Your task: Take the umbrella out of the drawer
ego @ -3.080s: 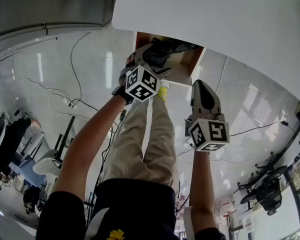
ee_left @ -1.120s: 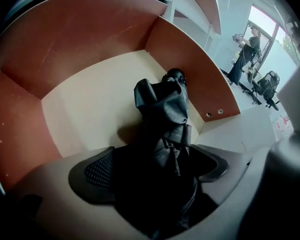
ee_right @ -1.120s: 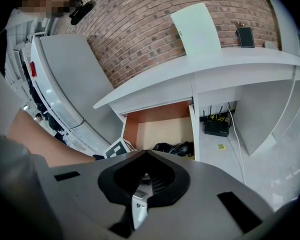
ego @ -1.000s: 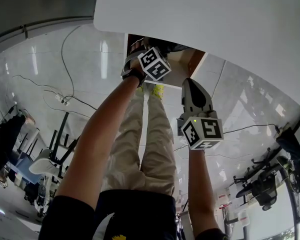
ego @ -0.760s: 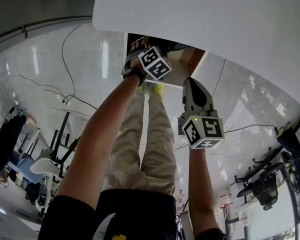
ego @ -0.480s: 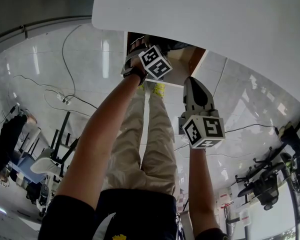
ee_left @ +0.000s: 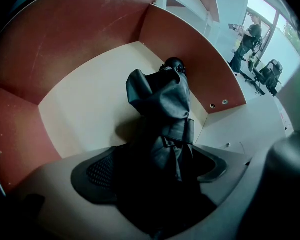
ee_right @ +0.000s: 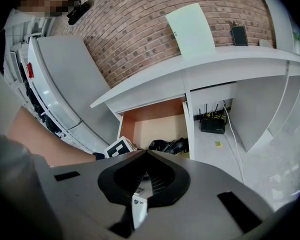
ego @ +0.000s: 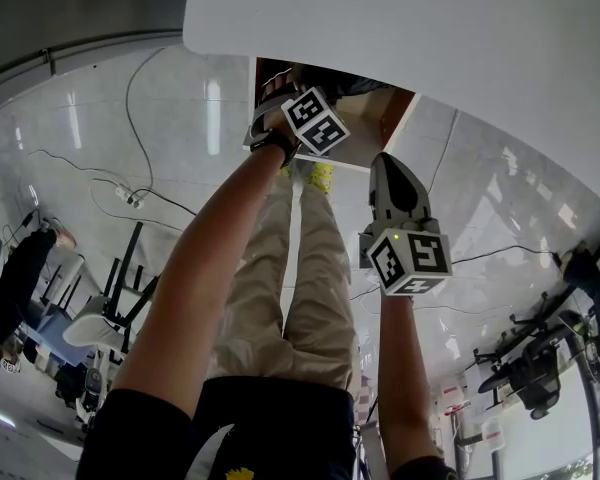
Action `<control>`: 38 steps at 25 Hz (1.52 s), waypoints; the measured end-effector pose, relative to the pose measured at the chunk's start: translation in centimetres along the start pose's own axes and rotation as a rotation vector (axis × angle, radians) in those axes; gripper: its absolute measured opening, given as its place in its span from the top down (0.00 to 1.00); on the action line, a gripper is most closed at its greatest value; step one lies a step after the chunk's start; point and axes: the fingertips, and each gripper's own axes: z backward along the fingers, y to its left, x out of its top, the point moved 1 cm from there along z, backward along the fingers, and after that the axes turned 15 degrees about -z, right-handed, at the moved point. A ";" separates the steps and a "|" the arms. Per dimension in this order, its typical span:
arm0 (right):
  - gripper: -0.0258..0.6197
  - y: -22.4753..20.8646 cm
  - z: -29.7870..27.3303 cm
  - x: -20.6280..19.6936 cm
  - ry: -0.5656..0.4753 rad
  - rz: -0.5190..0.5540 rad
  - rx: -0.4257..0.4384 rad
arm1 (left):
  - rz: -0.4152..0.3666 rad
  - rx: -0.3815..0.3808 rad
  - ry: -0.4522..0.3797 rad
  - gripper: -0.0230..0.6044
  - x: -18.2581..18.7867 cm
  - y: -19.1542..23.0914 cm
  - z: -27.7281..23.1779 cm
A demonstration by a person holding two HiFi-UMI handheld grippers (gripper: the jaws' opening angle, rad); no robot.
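— Gripper on the left (ee_left: 155, 184), what's it got?
— Its jaws are clamped on the folded black umbrella (ee_left: 162, 101), which sits inside the open drawer (ee_left: 85, 44). Right gripper (ee_right: 146, 159) is pinched together on nothing, held outside the drawer, just beside its front.

What the drawer and the shadow kept back

From overhead, the counter (ego: 430, 58) edge and a marker cube (ego: 315, 121) covered the jaws of the left gripper (ee_left: 157, 184) and nearly all of the umbrella (ee_left: 162, 109) in the drawer (ego: 365, 133). In that gripper's own view, the umbrella's near end sank into black between the jaws, so fabric could not be told from pad. The right gripper (ee_right: 146, 154) blocked the drawer's front and the umbrella's lower edge with its own body. A small dark thing (ee_right: 238, 34) standing on the counter was too small to tell.
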 end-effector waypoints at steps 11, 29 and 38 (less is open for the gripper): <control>0.92 -0.1 0.4 0.0 -0.010 -0.006 -0.007 | -0.028 0.000 0.022 0.37 -0.1 -0.3 0.1; 0.92 -1.5 1.7 1.7 -0.038 0.003 -0.054 | -0.164 0.036 0.050 0.54 -0.5 -0.8 0.9; 0.92 -3.0 2.6 3.4 -0.057 0.026 -0.102 | -0.133 0.042 0.032 0.55 -0.5 -0.3 1.4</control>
